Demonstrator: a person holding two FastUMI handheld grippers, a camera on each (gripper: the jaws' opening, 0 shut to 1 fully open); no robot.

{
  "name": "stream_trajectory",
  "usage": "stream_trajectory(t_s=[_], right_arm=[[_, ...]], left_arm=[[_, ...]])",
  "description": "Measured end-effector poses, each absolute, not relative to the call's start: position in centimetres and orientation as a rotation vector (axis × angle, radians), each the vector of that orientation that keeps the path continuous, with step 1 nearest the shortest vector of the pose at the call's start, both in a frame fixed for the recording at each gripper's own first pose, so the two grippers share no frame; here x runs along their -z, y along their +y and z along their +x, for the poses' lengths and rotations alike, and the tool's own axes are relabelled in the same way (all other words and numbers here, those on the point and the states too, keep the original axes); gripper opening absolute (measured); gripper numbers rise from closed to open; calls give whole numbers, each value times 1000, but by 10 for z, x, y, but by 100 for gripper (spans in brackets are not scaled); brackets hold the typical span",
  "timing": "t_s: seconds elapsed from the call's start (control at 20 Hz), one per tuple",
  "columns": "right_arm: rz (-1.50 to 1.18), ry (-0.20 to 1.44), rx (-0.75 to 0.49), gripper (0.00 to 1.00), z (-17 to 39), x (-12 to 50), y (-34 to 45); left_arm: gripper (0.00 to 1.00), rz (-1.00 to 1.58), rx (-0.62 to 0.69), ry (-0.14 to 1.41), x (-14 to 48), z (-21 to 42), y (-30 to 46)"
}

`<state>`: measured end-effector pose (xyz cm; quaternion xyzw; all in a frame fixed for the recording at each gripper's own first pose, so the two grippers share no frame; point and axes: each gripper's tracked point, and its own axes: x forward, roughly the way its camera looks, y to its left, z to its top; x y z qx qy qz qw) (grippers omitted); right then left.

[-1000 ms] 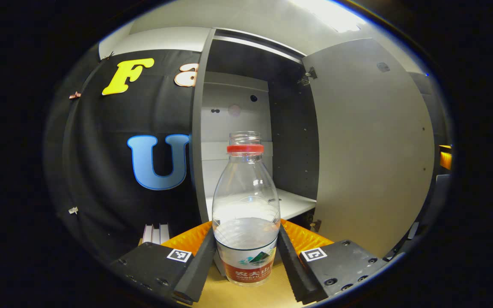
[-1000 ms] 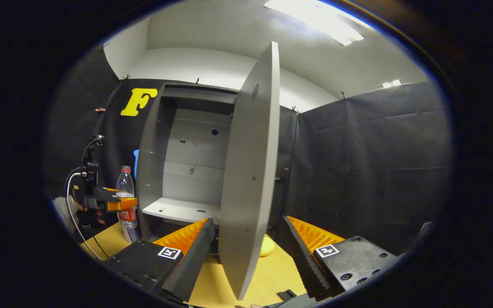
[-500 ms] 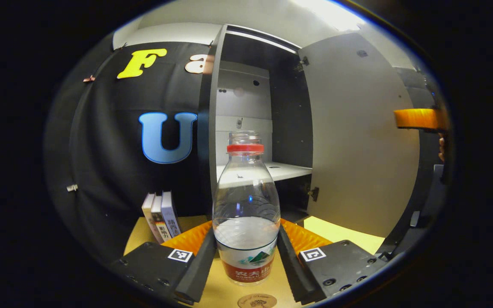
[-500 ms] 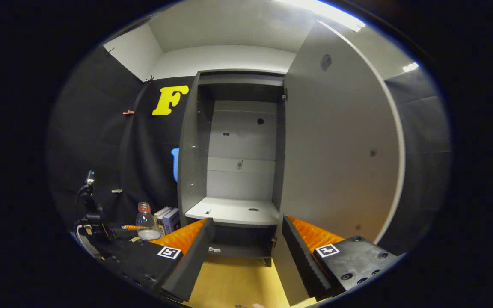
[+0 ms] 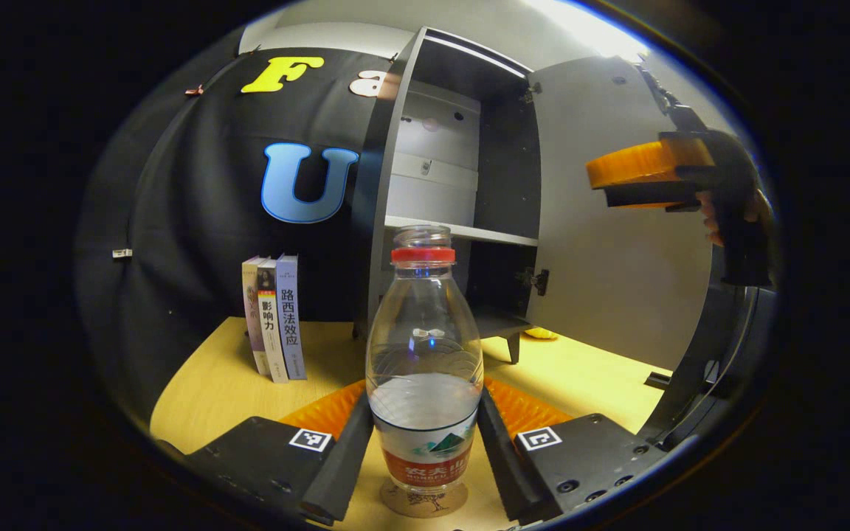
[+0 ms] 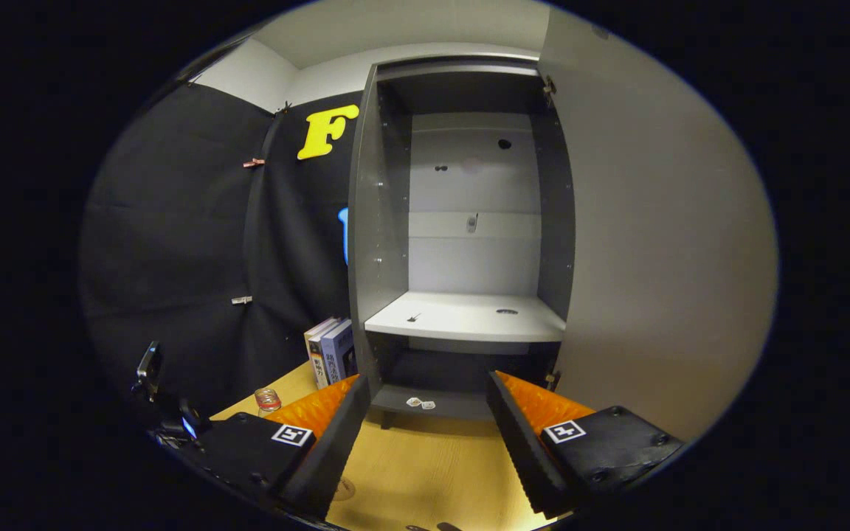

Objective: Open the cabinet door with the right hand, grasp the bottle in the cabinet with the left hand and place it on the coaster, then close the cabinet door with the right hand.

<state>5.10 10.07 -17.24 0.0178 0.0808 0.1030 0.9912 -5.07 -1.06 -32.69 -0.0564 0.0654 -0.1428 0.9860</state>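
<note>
The left tool grips the bottle by its lower body, both fingers pressed to its sides, the bottle upright over the coaster on the tabletop. Behind stands the cabinet with its door swung open, books left of it. The right tool hovers by the door

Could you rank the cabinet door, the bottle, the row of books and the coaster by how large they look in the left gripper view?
1. cabinet door
2. bottle, enlarged by nearness to the camera
3. row of books
4. coaster, partly hidden under the bottle
</note>
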Motion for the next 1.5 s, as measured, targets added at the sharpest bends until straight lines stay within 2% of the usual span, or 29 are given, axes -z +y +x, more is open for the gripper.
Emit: stream_trajectory(t_s=[0.25, 0.65, 0.8, 0.85, 1.2, 1.5], right_arm=[[37, 213, -228, 98, 57, 202, 101], [27, 261, -259, 98, 61, 218, 105], [31, 265, -268, 98, 61, 217, 108], [33, 263, -270, 98, 61, 215, 108], [25, 224, -259, 98, 63, 190, 104], [-23, 147, -250, 98, 31, 131, 85]], left_arm=[[77, -89, 300, 159, 368, -48, -19], [81, -68, 295, 171, 391, -52, -19], [87, -72, 298, 183, 393, -55, -20], [96, -75, 297, 179, 390, -56, -20], [97, -74, 313, 134, 342, -49, -24], [95, -14, 379, 42, 229, -52, -44]])
